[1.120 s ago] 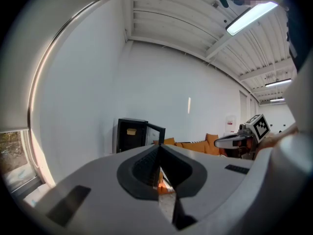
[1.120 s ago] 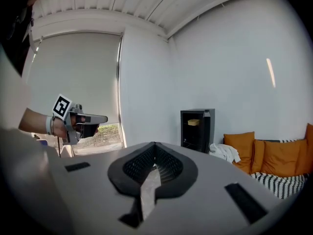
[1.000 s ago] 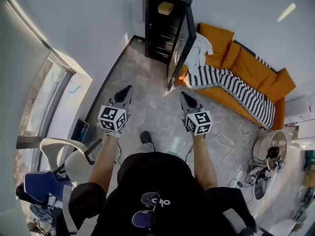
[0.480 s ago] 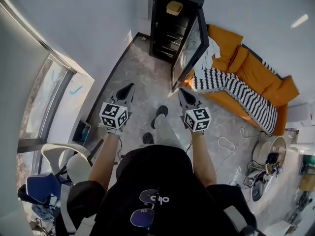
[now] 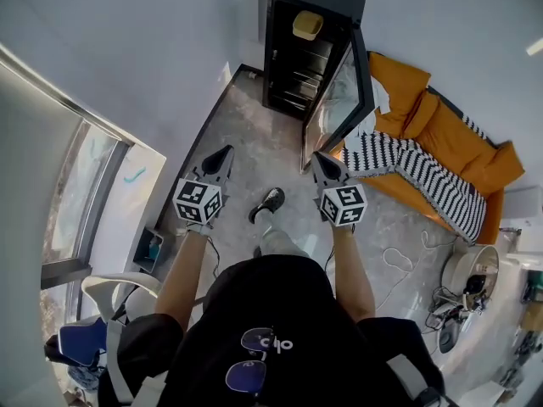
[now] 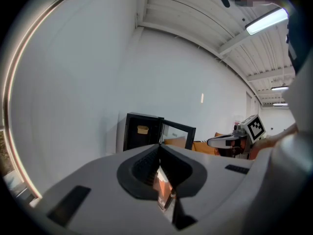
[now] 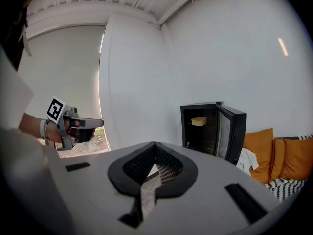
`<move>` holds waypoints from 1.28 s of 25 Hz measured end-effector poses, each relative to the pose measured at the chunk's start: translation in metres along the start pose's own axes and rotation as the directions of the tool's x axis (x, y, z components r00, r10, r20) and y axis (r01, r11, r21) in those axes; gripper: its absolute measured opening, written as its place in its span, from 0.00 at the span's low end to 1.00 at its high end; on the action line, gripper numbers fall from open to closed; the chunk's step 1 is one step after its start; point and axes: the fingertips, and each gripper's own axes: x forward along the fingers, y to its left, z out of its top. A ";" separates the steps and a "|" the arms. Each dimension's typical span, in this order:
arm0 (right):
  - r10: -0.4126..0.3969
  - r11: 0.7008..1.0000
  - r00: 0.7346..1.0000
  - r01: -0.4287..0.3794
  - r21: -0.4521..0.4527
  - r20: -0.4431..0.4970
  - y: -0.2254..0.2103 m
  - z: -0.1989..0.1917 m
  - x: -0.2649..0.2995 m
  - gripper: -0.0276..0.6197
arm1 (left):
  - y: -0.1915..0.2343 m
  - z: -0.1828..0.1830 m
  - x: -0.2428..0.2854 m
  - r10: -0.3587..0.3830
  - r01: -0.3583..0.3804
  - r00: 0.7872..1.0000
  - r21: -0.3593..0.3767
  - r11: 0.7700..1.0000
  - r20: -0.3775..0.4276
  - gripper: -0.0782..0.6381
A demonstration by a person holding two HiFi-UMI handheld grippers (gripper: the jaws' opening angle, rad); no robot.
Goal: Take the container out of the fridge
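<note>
A small black fridge [image 5: 293, 58] stands against the far wall with its glass door [image 5: 339, 100] swung open to the right. A pale yellow container [image 5: 307, 25] sits on its top shelf, also seen as the container [image 7: 199, 121] and the container [image 6: 143, 129] in the two gripper views. My left gripper [image 5: 224, 152] and right gripper [image 5: 317, 157] are held side by side at waist height, pointing at the fridge and well short of it. Both are shut with nothing between the jaws. The left gripper [image 7: 80, 124] shows in the right gripper view, the right gripper [image 6: 230, 141] in the left.
An orange sofa [image 5: 441, 125] with a black-and-white striped blanket [image 5: 416, 164] and a white cloth [image 5: 377, 100] stands right of the fridge door. A window [image 5: 81, 193] and a chair [image 5: 102, 295] are on the left; cables [image 5: 407, 261] and a round appliance [image 5: 475, 270] lie at the right. My shoe [image 5: 267, 203] is forward on the floor.
The person has stepped toward the fridge, one foot swinging forward. The fridge and its container have come closer in view. Both grippers stay shut and level.
</note>
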 end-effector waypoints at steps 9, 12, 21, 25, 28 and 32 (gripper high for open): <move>-0.045 0.998 0.999 0.046 0.044 -0.017 -0.069 0.033 0.093 0.05 | 0.063 0.025 0.117 -0.068 0.069 0.996 0.013 0.998 -0.061 0.12; -0.065 0.996 0.998 0.065 0.055 -0.008 -0.093 0.048 0.119 0.05 | 0.077 0.036 0.157 -0.096 0.097 0.993 0.020 0.995 -0.073 0.12; -0.125 0.989 0.992 0.124 0.075 0.006 -0.154 0.071 0.184 0.05 | 0.104 0.040 0.256 -0.154 0.156 0.982 0.009 0.988 -0.107 0.12; -0.147 0.985 0.989 0.146 0.093 0.007 -0.172 0.073 0.200 0.05 | 0.105 0.042 0.288 -0.176 0.177 0.980 -0.002 0.984 -0.094 0.12; -0.163 0.981 0.986 0.160 0.111 0.018 -0.183 0.079 0.209 0.05 | 0.106 0.046 0.304 -0.181 0.180 0.979 -0.011 0.984 -0.089 0.12; -0.189 0.978 0.982 0.186 0.090 0.024 -0.196 0.083 0.218 0.05 | 0.102 0.047 0.325 -0.210 0.211 0.972 0.001 0.977 -0.102 0.12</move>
